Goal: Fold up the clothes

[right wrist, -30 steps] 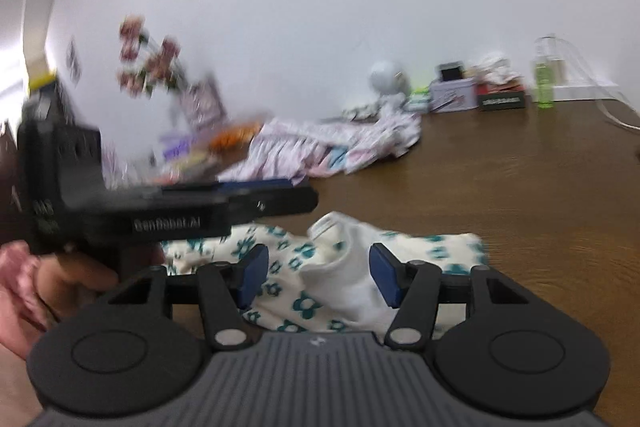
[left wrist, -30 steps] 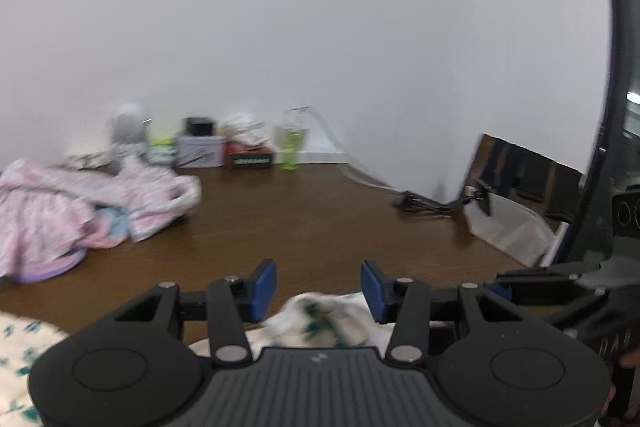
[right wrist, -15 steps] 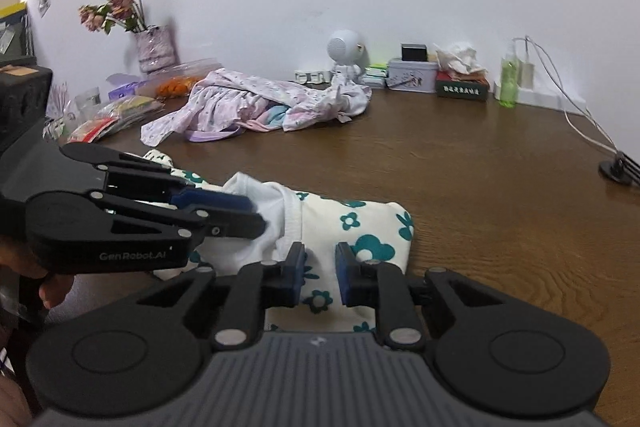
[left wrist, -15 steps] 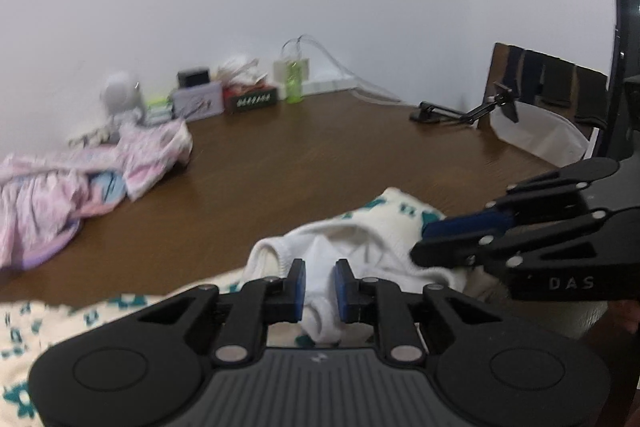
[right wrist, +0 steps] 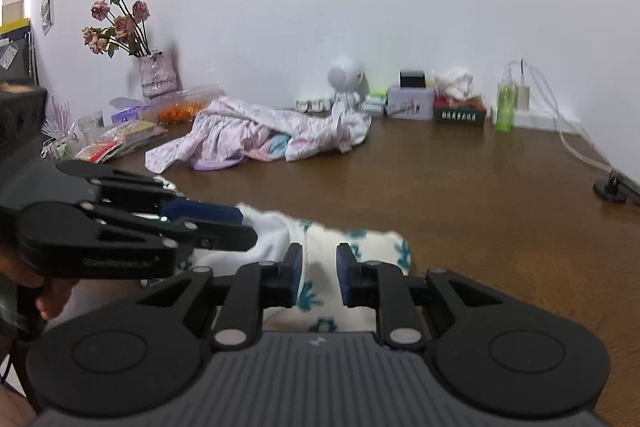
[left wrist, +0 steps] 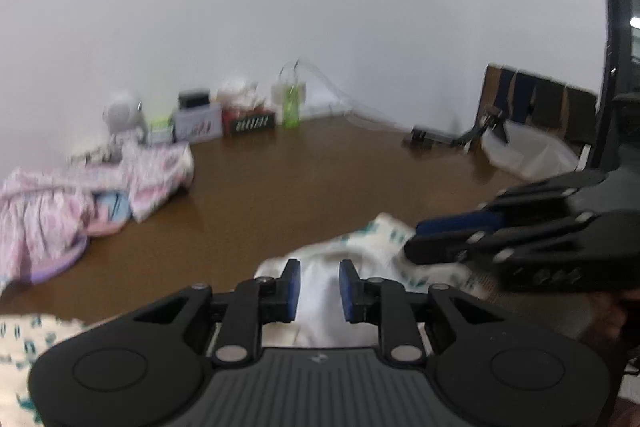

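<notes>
A white garment with a teal flower print (left wrist: 384,231) (right wrist: 368,239) lies bunched at the near edge of the brown table (left wrist: 300,179) (right wrist: 480,195). My left gripper (left wrist: 319,267) has a fold of its white fabric between the blue pads; its jaws are opening slightly, with the cloth still filling the gap. My right gripper (right wrist: 319,255) is shut on the printed cloth just to the right. Each gripper shows in the other's view, the right gripper (left wrist: 414,239) and the left gripper (right wrist: 246,227), close side by side over the garment.
A pile of pink and lilac clothes (left wrist: 52,211) (right wrist: 280,135) lies further back on the left. Along the wall stand a vase of dried flowers (right wrist: 156,75), a white round figure (right wrist: 344,79), tins, a green bottle (right wrist: 505,105) and a cable (right wrist: 576,147). A small black stand (right wrist: 612,187) sits at the right.
Both grippers stood wide open over the garment a second ago and have closed onto its cloth. The left pads now stand a little wider than half a second ago.
</notes>
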### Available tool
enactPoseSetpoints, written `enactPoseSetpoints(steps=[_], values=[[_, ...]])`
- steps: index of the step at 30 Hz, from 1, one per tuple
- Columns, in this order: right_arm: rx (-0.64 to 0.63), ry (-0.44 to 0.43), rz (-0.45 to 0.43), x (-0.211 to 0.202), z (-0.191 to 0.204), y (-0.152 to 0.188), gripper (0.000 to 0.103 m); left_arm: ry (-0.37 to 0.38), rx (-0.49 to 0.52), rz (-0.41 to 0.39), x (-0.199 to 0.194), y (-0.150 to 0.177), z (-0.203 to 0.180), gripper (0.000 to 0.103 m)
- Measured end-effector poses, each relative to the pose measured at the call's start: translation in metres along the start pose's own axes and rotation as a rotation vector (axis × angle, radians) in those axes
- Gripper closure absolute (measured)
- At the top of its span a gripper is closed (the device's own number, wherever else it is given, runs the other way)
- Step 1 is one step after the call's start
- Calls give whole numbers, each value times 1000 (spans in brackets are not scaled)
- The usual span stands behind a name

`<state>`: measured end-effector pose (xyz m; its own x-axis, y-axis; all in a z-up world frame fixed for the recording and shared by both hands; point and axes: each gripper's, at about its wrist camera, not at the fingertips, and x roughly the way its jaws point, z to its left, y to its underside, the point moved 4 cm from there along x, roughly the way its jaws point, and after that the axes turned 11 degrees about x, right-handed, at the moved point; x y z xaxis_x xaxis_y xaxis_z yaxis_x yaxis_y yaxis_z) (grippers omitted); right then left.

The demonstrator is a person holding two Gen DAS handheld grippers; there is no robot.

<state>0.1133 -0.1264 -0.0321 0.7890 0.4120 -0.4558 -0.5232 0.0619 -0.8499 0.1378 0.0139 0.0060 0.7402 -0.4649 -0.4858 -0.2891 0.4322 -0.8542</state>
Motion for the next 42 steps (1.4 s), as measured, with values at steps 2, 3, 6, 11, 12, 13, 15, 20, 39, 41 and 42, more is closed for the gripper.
enactPoseSetpoints(steps=[2,3,6,11,12,13,15,20,39,41,42], values=[[-9,10,21,8,1,2,84,0,11,-19,4,-7,-3,84],[-8,11,38,14,2,5,84,-10,14,-8,11,-8,-4,84],[-26,32,57,23,5,14,81,-31,8,53,32,0,-4,84],[-58,42,69,27,10,19,76,-17,-37,110,49,14,5,83],[-53,35,63,24,10,18,76,-16,-41,103,47,12,6,83],[-37,23,49,18,8,15,75,-17,-37,90,43,8,6,83],[-4,-3,22,6,5,11,74,-11,-24,63,34,0,6,84],[59,7,30,-19,-8,2,75,100,39,7,22,-30,-7,83],[50,16,62,-7,-7,24,77,144,20,37,46,-21,-16,79],[47,24,49,-10,-7,21,77,115,31,31,36,-21,-15,79],[46,27,52,-9,-7,21,77,95,41,37,34,-20,-14,79]])
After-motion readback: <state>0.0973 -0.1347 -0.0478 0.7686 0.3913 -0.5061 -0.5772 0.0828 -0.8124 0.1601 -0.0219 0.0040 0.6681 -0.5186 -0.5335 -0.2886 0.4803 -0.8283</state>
